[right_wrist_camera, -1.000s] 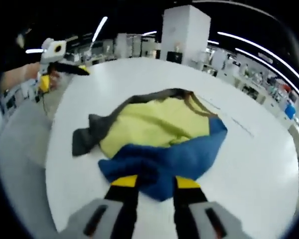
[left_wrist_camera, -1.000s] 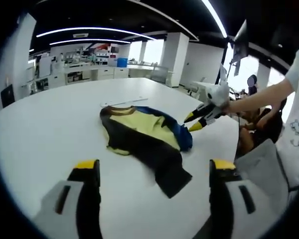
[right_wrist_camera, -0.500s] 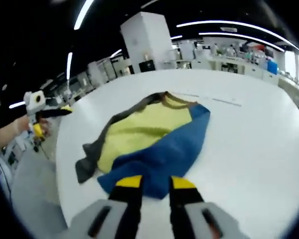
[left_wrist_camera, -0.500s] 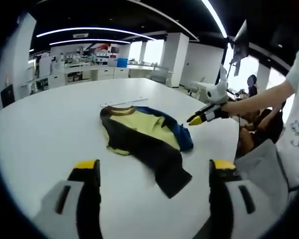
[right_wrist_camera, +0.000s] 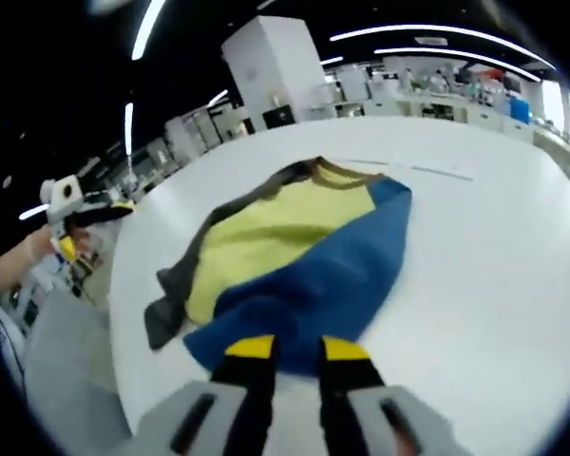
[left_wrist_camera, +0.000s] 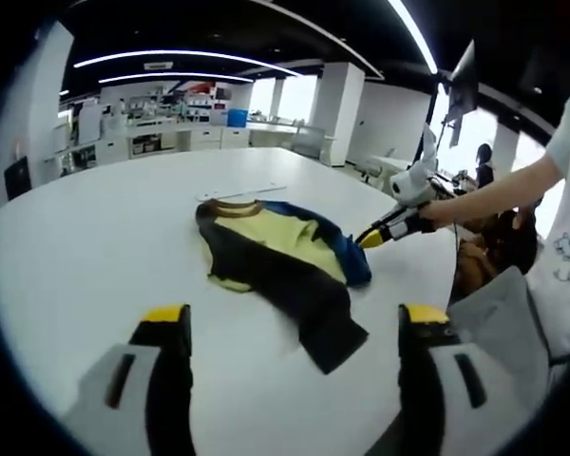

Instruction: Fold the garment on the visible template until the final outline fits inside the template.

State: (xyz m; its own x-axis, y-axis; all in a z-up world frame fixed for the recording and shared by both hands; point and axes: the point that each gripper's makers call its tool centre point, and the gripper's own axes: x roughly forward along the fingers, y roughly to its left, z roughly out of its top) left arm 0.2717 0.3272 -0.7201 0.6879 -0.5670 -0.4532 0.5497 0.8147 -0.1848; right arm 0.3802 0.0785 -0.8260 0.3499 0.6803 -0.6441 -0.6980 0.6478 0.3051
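1. A garment [left_wrist_camera: 277,266] in yellow, blue and dark grey lies crumpled on a large white worktop [left_wrist_camera: 85,237]. Its brown-trimmed neckline points toward the far side in the left gripper view.
2. A dark grey sleeve [left_wrist_camera: 328,328] trails off the garment toward the left claw's side of the worktop.
3. In the right gripper view the garment [right_wrist_camera: 285,256] shows a yellow middle, a blue panel nearest the camera and a grey sleeve [right_wrist_camera: 171,290] off to the left.
4. The right claw [right_wrist_camera: 289,353] sits at the blue edge of the garment, its yellow-tipped jaws drawn close together. Whether cloth is pinched between them cannot be told.
5. In the left gripper view the right claw [left_wrist_camera: 370,237] reaches in from the right, held by a person's arm [left_wrist_camera: 499,190], its tip touching the blue edge.
6. The left claw [left_wrist_camera: 294,328] hangs well apart from the garment with its jaws spread wide and nothing between them.
7. In the right gripper view the left claw [right_wrist_camera: 100,214] appears far off, beyond the worktop's left edge.
8. A thin pale line [left_wrist_camera: 237,193] on the worktop lies just beyond the neckline.
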